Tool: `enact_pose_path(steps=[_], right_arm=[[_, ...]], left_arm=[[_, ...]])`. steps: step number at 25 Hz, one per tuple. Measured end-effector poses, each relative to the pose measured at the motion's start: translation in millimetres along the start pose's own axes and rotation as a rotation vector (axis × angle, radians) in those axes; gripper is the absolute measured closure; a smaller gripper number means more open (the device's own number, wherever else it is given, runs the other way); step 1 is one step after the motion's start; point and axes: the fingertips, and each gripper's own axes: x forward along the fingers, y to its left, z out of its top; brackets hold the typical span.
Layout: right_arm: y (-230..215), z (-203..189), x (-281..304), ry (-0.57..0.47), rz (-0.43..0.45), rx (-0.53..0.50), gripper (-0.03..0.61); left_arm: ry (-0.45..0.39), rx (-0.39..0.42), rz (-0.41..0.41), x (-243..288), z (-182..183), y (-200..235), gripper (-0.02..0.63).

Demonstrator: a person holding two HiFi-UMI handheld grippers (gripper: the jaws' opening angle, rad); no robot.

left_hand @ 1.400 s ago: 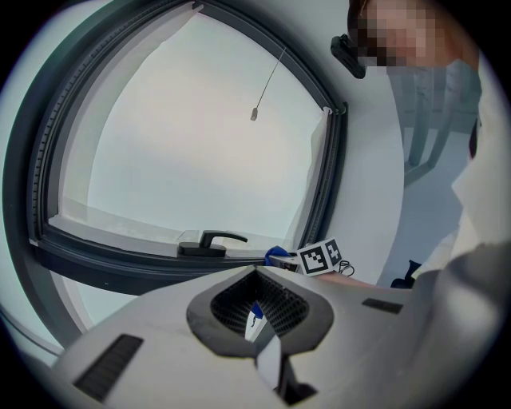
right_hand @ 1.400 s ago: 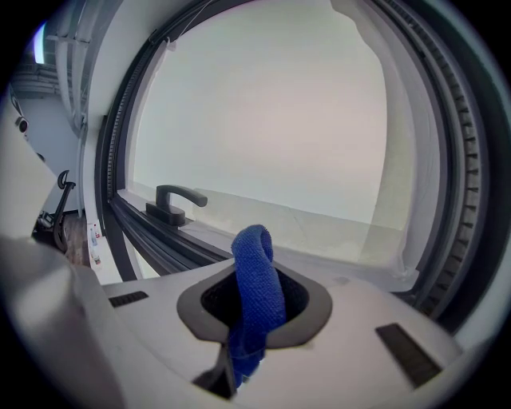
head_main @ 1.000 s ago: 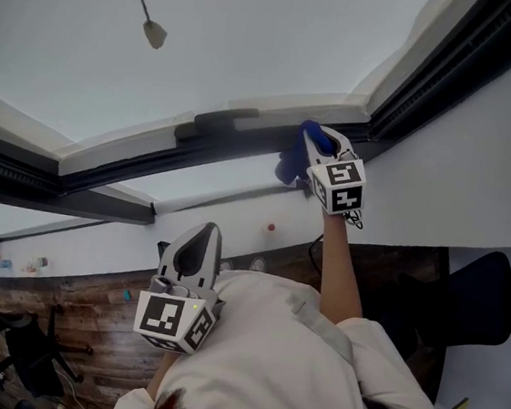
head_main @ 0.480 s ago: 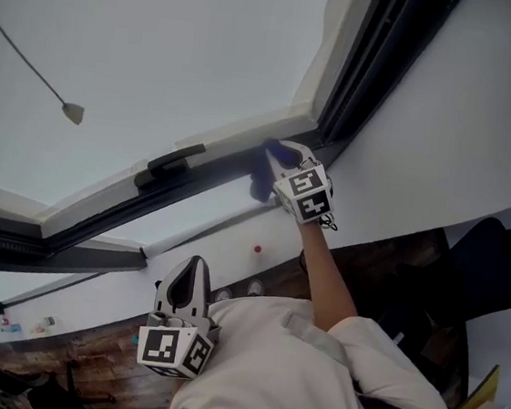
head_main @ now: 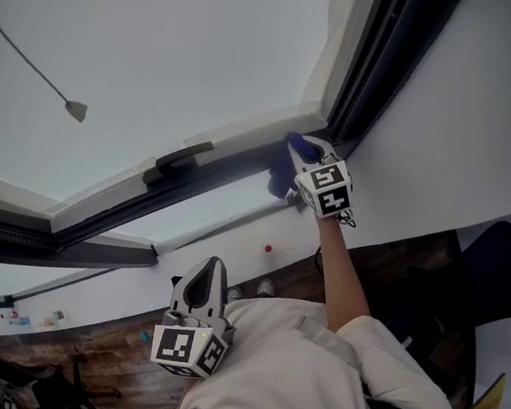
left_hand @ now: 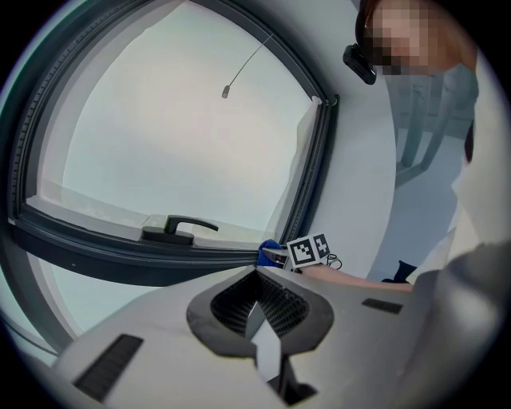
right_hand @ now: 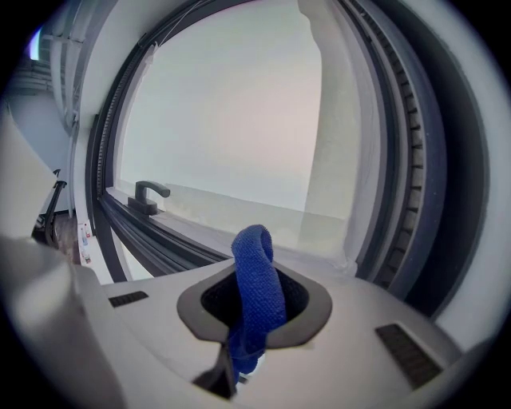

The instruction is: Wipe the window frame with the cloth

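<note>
Blue cloth, pinched tight in the right gripper, has slid along the lower rail of the window frame, away from the handle and into the frame's right corner, so that rail looks nearly wiped; left gripper idle, jaws together, empty.

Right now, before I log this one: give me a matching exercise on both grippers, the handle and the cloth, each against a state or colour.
Things:
1. left gripper
2. right gripper
3. window handle
4. cloth

States:
A. dark, nothing touching it
B. tongs shut, nothing between them
C. blue, sticking up from between tongs
D. raised to the window frame corner, tongs clamped on fabric

Pairs: 1-B, 2-D, 3-A, 4-C
</note>
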Motion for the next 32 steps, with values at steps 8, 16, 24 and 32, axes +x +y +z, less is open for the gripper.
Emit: enact_pose_path(steps=[8, 16, 24, 32], right_arm=[[-40, -17, -10, 0.017, -0.077, 0.039, 0.534], [-58, -23, -15, 0.036, -0.124, 0.027, 0.534], [-59, -23, -15, 0.112, -0.2, -0.114, 0.534], [-11, 0, -22, 0.012, -0.124, -0.026, 0.534]], left_arm=[[0.001, -0.001, 0.028, -3, -5, 2, 0.609], [0.001, 0.009, 0.037, -5, -5, 0, 0.609], [-0.003, 0.007, 0.047, -11, -6, 2, 0.608], [0.002, -0.002, 0.074, -30, -8, 18, 0.609]])
